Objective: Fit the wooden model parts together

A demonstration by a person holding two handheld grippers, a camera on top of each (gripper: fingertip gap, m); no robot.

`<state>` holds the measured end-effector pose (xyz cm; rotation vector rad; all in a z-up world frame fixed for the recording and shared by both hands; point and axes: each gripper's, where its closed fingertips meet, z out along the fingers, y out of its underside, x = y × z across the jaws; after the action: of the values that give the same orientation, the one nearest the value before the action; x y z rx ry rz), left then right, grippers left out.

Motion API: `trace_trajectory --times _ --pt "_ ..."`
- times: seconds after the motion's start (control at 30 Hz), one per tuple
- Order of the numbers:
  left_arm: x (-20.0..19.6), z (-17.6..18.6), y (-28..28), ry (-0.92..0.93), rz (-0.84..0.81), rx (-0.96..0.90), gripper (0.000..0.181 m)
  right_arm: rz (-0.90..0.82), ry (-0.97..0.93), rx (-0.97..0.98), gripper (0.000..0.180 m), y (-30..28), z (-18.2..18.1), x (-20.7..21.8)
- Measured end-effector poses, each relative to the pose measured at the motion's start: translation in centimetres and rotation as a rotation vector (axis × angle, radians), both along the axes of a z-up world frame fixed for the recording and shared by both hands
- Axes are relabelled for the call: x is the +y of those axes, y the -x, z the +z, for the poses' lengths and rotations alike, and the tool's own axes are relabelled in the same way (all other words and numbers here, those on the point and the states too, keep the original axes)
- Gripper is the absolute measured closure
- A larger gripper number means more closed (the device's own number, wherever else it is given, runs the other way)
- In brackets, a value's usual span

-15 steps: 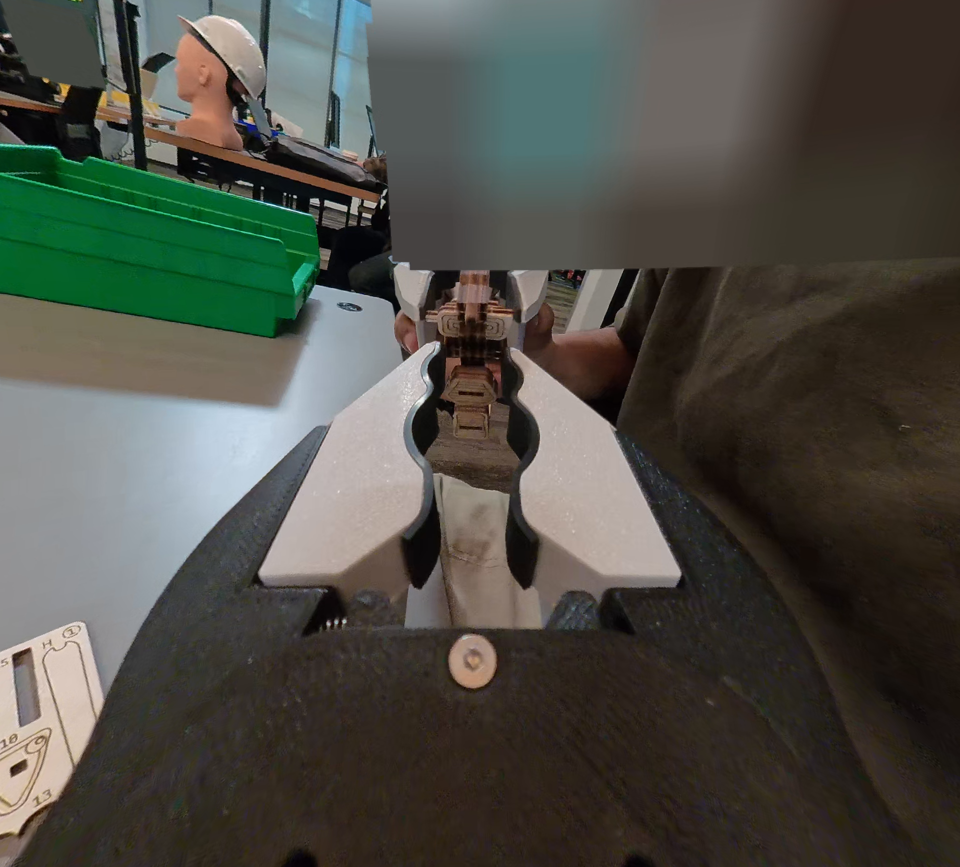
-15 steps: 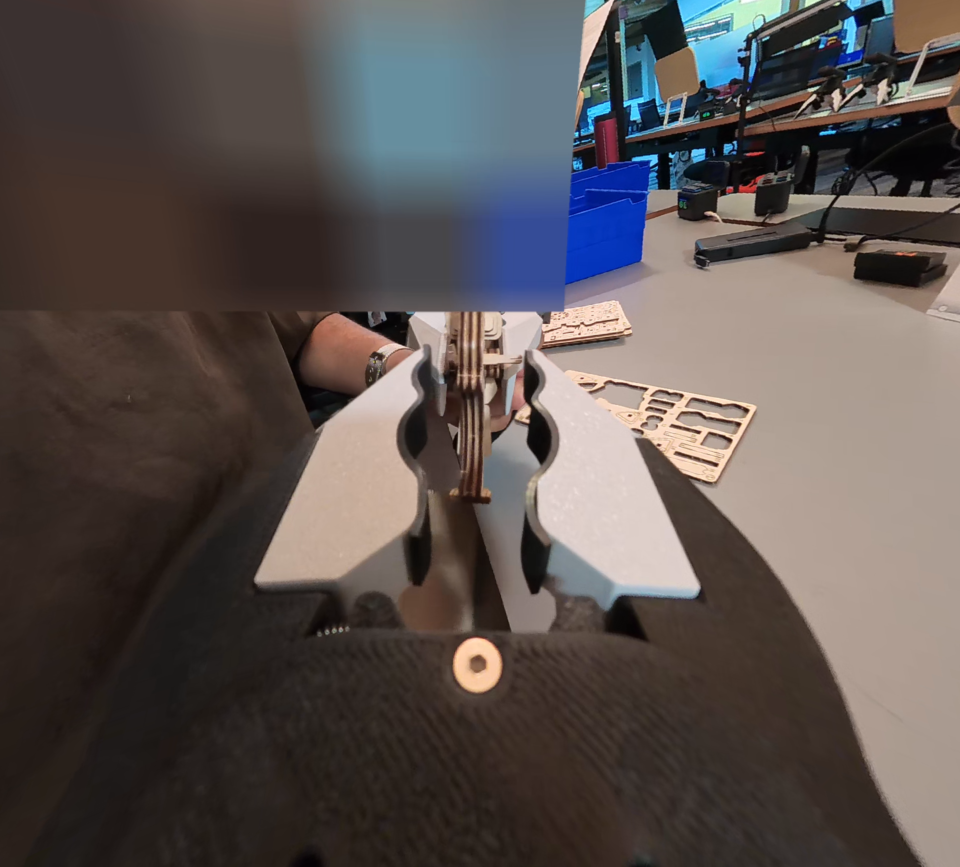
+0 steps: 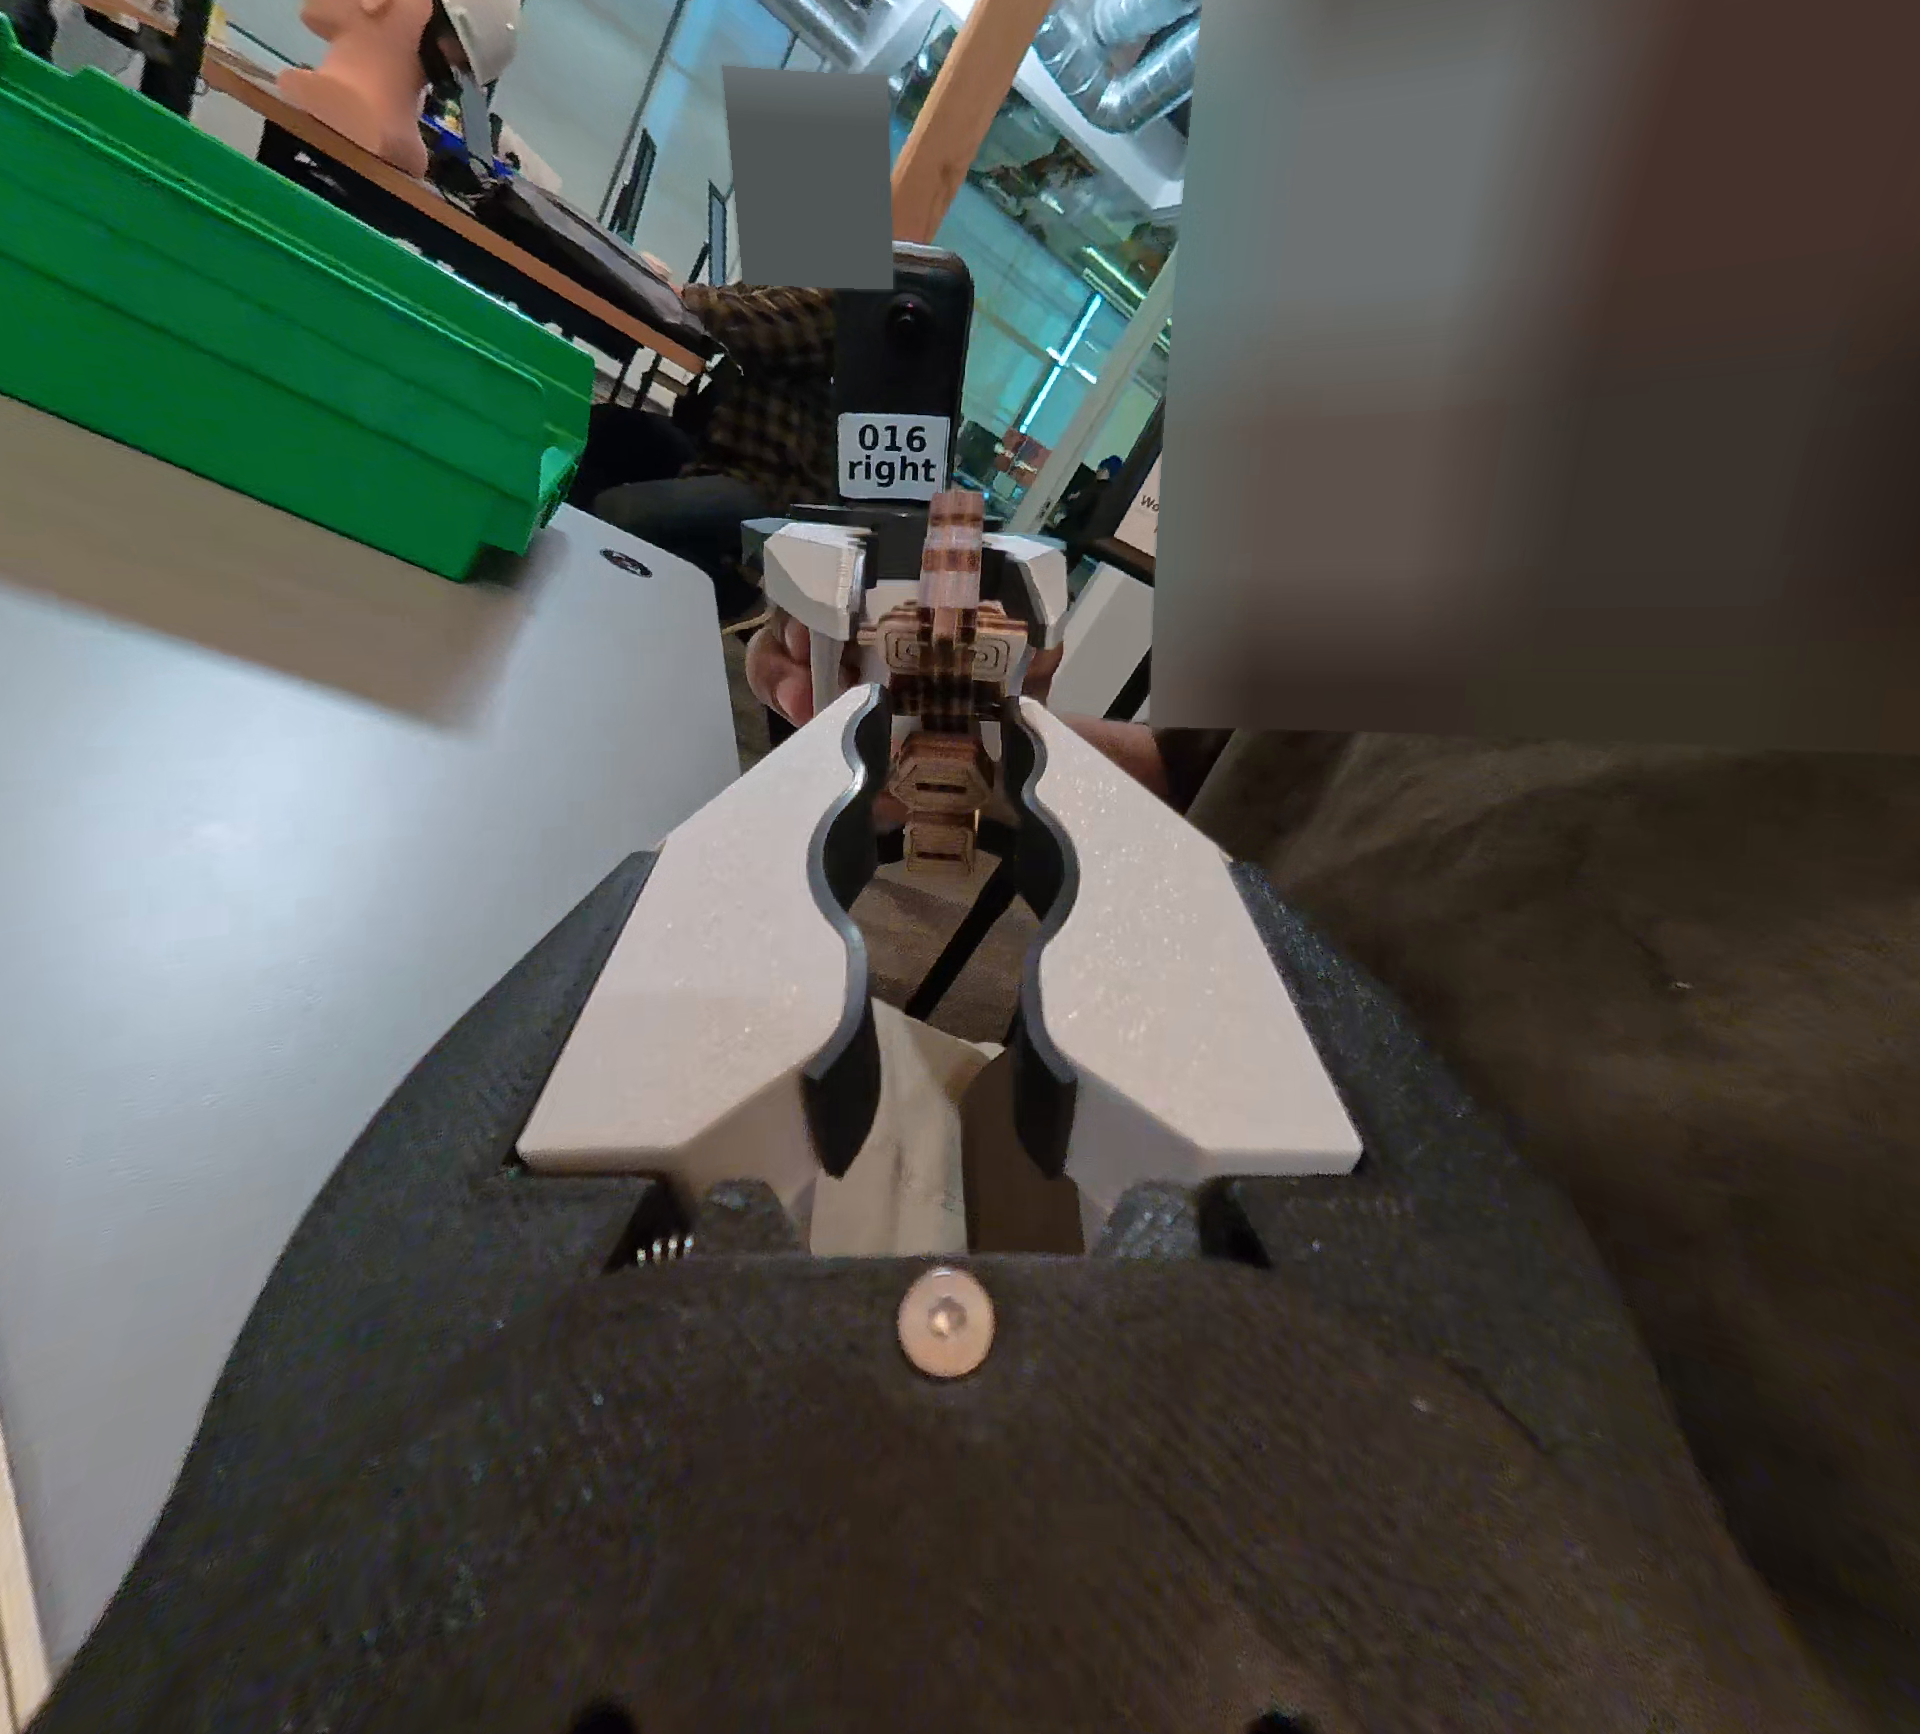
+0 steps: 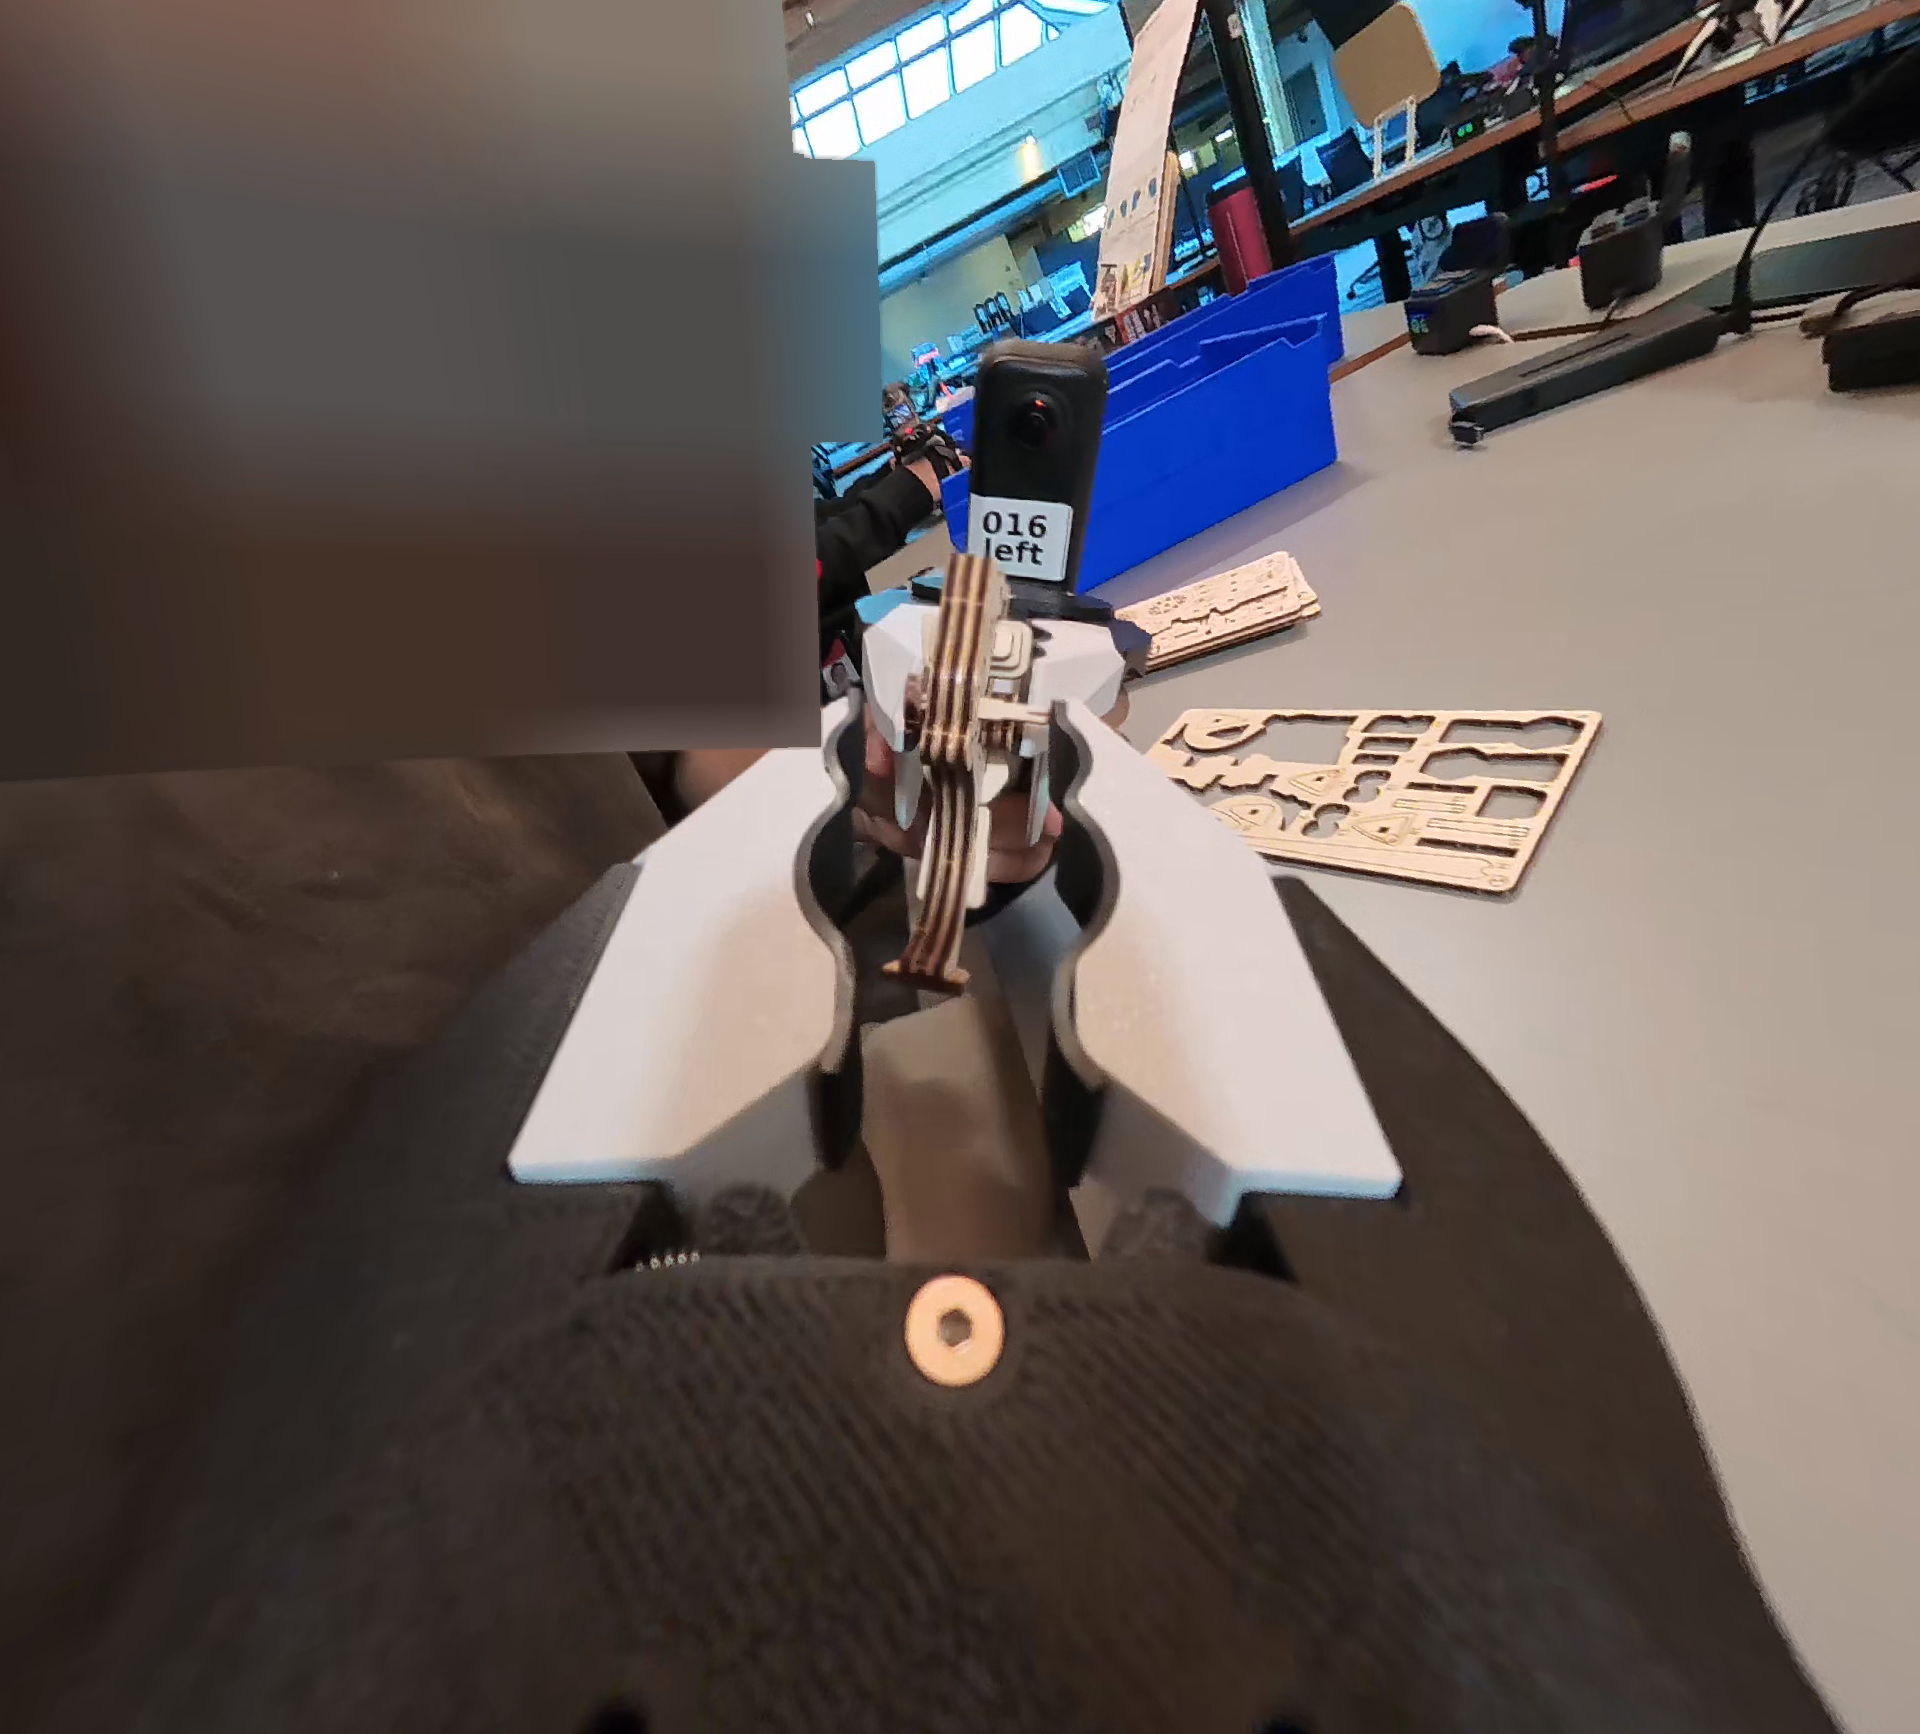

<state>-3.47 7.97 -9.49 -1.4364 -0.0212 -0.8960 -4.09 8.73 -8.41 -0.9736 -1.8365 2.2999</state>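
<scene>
A small layered wooden model (image 3: pixel 940 676) hangs in the air between my two grippers, which face each other over the person's lap. My left gripper (image 3: pixel 943 713) is shut on its lower end. My right gripper (image 4: pixel 956 734) is shut on it from the opposite side, with its jaws against the model's cross pieces. In the right wrist view the model (image 4: pixel 951 749) shows edge-on, with a curved striped strip that hangs down toward me. The right gripper (image 3: pixel 935 645) shows beyond the model in the left wrist view. The left gripper (image 4: pixel 987 671) shows behind it in the right wrist view.
The grey table (image 3: pixel 260 853) lies to my left with a green bin (image 3: pixel 260 354) on it. In the right wrist view a punched wooden parts sheet (image 4: pixel 1382 791), a stack of sheets (image 4: pixel 1226 614) and a blue bin (image 4: pixel 1195 437) lie on the table. The person's dark shirt (image 3: pixel 1558 1113) is close. Both grippers' tips are close together, under 4 cm apart.
Both grippers have tilted upward together with the model still between them. Jaw widths look unchanged.
</scene>
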Motion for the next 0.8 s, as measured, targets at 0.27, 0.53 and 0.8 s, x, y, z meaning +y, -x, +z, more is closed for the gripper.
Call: trace_trajectory --times 0.27,0.53,0.8 --pt "0.21 -0.28 -0.22 0.014 0.013 0.03 0.163 -0.027 -0.035 0.004 0.154 0.33 -0.41 0.0" --pt "0.26 0.12 -0.32 0.001 0.009 -0.017 0.156 -0.045 -0.086 0.031 0.154 0.43 -0.61 -0.51" --pt "0.38 0.06 -0.41 0.012 0.025 0.029 0.158 -0.047 -0.098 0.038 0.154 0.44 -0.49 -0.78"
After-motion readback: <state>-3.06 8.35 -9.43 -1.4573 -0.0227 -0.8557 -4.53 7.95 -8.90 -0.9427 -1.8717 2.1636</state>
